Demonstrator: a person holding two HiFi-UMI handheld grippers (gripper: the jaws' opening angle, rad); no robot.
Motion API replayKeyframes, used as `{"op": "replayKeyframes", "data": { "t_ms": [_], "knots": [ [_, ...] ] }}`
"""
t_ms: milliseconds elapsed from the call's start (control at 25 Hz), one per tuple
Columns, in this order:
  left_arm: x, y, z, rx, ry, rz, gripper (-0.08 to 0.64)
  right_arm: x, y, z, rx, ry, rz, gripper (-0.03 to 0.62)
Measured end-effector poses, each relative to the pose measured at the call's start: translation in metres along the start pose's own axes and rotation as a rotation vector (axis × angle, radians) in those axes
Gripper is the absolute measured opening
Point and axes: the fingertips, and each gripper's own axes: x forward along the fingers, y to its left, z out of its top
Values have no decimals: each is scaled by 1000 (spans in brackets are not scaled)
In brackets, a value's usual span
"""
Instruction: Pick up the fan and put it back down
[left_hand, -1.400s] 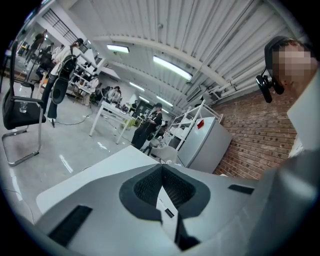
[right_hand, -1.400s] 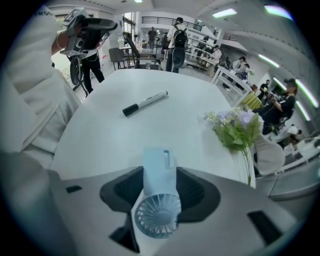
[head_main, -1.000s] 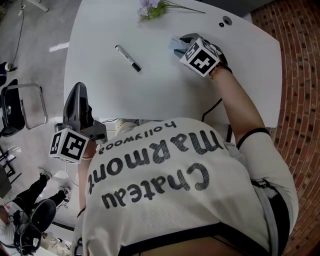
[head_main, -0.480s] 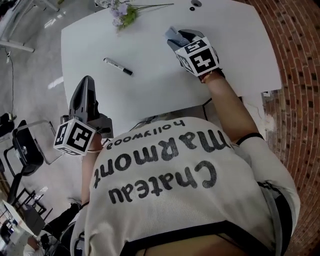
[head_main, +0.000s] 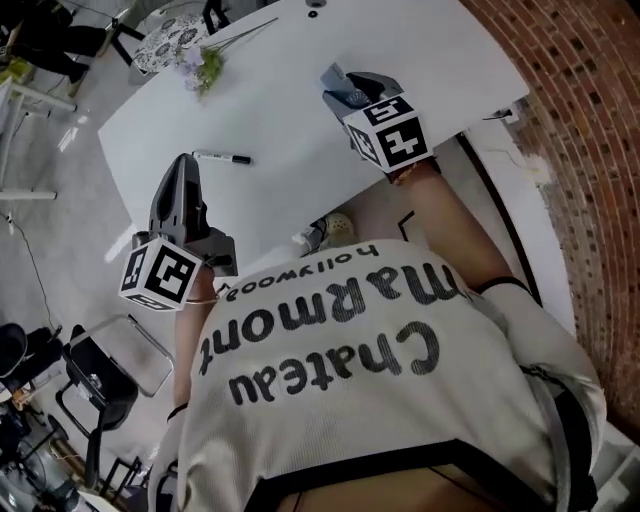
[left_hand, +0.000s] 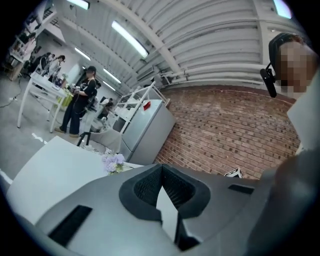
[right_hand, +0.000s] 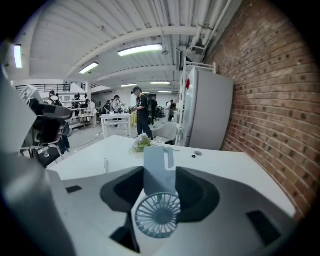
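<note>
In the head view the right gripper (head_main: 350, 88) hangs over the near right part of the white tabletop (head_main: 290, 120). A small pale blue-grey handheld fan (head_main: 336, 78) is caught at its tip and appears to be clear of the surface. The left gripper (head_main: 184, 168) sits idle at the tabletop's near left edge, and a black marker pen (head_main: 222, 157) lies just beyond its tip. A spray of lilac flowers (head_main: 205, 68) lies farther off towards the far edge. In the left gripper view the dark ribbed fingers (left_hand: 145, 187) are pressed together at their tips with nothing between them, pointing across the room at a red brick wall (left_hand: 230, 135). In the right gripper view the fingers (right_hand: 197, 192) pinch the fan by its flat body. Its round grille head faces the camera and its handle end points out over the tabletop. The lift looks done, so the step in hand is the set-down. It should go best if the squeeze stays even and the fan is lowered level onto the bare stretch straight ahead. The fingers should spread only once the fan rests there. The pen and the flowers lie well to the left of that path, and a small round grommet (right_hand: 198, 154) lies far ahead. Nothing seems to stand in the way but the left gripper, which is best kept aside.
</note>
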Motion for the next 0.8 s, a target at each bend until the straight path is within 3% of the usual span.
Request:
{"op": "replayKeyframes", "data": {
  "t_ms": [320,800],
  "knots": [
    [8,-34,-18,-2,51,-167,0,-66,-15,-45,136,4,-169,201],
    [24,-94,-91,-19,168,-279,0,-149,-57,-124,287,-9,-312,202]
  ]
}}
